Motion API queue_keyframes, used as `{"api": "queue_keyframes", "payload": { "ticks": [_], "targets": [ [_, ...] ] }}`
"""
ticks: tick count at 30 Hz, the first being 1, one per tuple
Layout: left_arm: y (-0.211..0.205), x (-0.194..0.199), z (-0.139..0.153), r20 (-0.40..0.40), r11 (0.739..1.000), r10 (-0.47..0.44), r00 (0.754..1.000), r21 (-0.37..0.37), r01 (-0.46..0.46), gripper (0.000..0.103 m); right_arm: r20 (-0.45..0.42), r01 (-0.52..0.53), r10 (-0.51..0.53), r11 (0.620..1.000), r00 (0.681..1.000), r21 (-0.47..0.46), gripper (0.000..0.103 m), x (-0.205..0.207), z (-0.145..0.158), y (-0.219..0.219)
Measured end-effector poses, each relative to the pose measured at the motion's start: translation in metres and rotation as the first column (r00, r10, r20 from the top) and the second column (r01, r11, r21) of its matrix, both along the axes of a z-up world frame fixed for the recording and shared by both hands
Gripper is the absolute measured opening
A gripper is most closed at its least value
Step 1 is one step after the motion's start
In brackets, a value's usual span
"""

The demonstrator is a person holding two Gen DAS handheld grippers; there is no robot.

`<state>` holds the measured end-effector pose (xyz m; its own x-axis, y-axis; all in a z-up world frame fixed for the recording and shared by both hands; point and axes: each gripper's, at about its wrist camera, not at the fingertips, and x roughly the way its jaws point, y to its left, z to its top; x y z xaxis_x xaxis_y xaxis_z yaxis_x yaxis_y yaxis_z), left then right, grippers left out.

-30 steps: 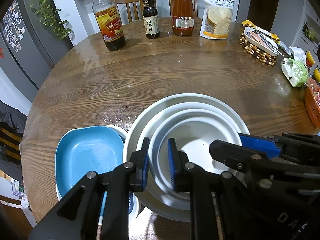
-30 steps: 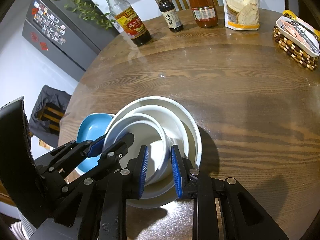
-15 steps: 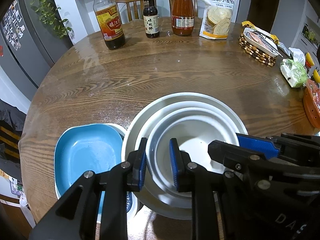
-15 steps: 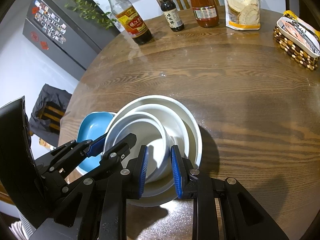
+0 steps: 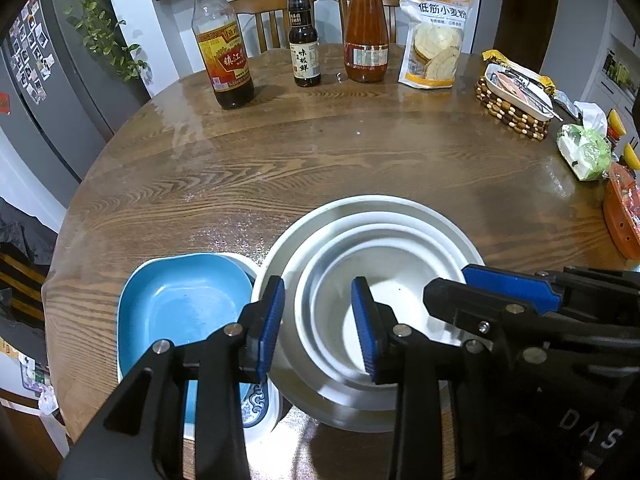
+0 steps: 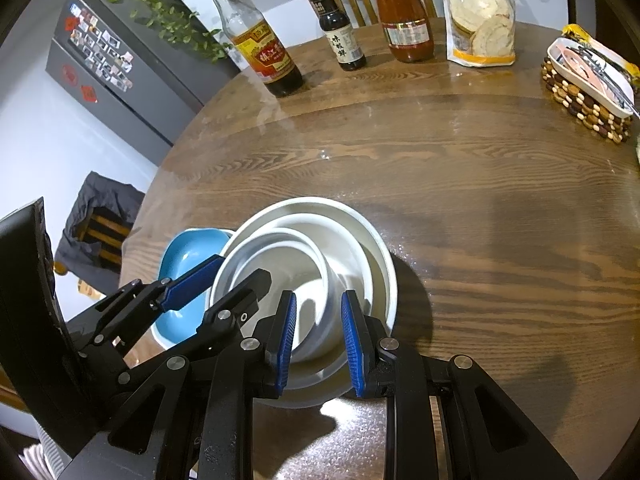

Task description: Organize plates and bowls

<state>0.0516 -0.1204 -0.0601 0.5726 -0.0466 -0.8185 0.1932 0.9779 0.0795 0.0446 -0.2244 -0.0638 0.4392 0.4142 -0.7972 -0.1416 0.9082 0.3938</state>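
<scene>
Three white bowls sit nested on the round wooden table [image 5: 320, 152]: a large one [image 5: 400, 204], a middle one, and a small inner one [image 5: 400, 292]. To their left a blue dish [image 5: 188, 312] rests on a patterned white plate [image 5: 256, 404]. My left gripper [image 5: 318, 324] straddles the bowls' near-left rims. Its jaws are opening and the pads stand clear of the rims. My right gripper [image 6: 319, 344] is shut on the small bowl's [image 6: 288, 264] near-right wall. In the right wrist view the left gripper [image 6: 244, 268] reaches over the large bowl's [image 6: 372, 248] left side, next to the blue dish [image 6: 188, 256].
A vinegar bottle [image 5: 224, 52], a soy sauce bottle [image 5: 305, 48], a red sauce bottle [image 5: 366, 36] and a flour bag [image 5: 436, 36] line the far edge. A beaded trivet with a dish [image 5: 512, 100], a tissue pack [image 5: 584, 152] and an orange container [image 5: 624, 216] stand at the right. Chairs stand behind.
The left gripper's jaws have spread apart and let go of the bowl rim. The right gripper's jaws have kept their width, and neither hand has moved.
</scene>
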Motion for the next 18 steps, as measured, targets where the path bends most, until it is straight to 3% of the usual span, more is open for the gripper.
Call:
{"api": "queue_keyframes", "payload": {
  "ticks": [4, 18],
  "targets": [
    [0.002, -0.003, 0.004, 0.015, 1.0, 0.004, 1.0, -0.005, -0.004, 0.043, 0.006, 0.007, -0.007, 1.0, 1.0, 0.007, 0.026, 0.0, 0.003, -0.003],
    [0.005, -0.007, 0.012, 0.036, 1.0, 0.015, 0.999, -0.02, -0.014, 0.048, 0.022, 0.027, -0.027, 1.0, 0.999, 0.013, 0.033, -0.004, 0.009, -0.006]
  ]
}}
